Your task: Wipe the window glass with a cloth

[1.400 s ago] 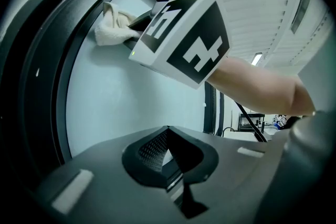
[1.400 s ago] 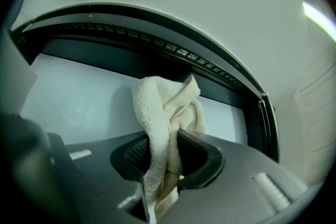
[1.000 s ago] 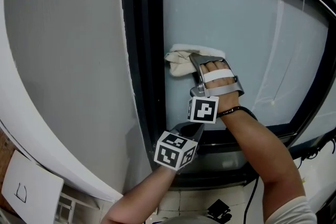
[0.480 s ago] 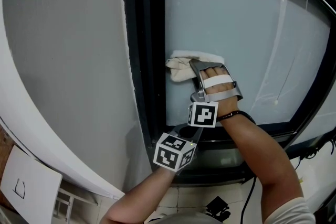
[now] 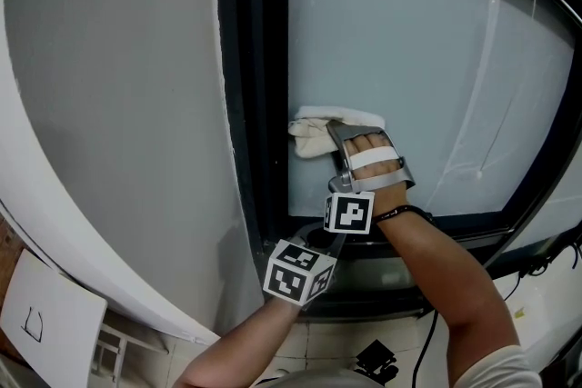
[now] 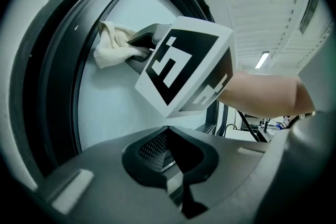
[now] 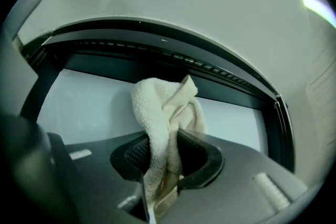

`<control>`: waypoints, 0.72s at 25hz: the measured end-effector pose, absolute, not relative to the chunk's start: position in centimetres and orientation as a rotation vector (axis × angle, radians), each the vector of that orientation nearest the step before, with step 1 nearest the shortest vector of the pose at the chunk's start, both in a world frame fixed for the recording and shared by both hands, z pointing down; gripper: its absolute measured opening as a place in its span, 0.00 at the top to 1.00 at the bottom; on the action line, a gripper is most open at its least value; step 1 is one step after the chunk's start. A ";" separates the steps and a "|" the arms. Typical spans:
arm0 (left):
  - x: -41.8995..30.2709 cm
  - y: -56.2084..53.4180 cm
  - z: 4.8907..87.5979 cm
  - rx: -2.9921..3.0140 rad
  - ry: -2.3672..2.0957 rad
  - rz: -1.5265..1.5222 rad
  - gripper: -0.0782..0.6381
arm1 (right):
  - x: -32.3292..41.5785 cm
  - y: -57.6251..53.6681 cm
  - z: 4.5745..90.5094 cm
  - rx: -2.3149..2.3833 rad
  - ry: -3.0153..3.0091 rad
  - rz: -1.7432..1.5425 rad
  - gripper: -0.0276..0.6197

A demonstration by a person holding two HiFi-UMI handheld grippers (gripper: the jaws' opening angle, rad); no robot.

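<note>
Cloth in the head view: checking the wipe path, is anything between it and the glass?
Nothing visible does. The cream terry cloth, clamped in the right gripper, lies against the pale window glass beside its dark frame; the pane to its right is unobstructed.

Head view: your right gripper point(image 5: 336, 130) hid part of the cloth point(image 5: 311, 139). Right gripper view: cloth's tail ran off the bottom edge, below the jaws.

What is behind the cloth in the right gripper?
The pale glass, beside the dark frame. The cloth, clamped in the right gripper, covers that patch, so its state can't be seen.
</note>
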State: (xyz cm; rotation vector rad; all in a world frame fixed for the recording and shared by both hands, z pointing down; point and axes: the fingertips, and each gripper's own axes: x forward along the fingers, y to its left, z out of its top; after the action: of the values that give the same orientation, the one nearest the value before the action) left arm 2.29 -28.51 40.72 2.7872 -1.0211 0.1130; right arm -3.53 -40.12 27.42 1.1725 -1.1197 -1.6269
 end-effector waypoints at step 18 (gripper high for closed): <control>1.4 -28.3 43.1 2.734 -1.041 0.131 0.87 | -3.9 -39.9 32.3 1.138 -1.223 -1.560 0.79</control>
State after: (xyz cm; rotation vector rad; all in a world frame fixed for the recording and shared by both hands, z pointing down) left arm 1.39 -28.27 43.15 2.7341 -1.0405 0.1310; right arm -3.87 -39.85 32.31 1.1378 -1.2229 -1.5598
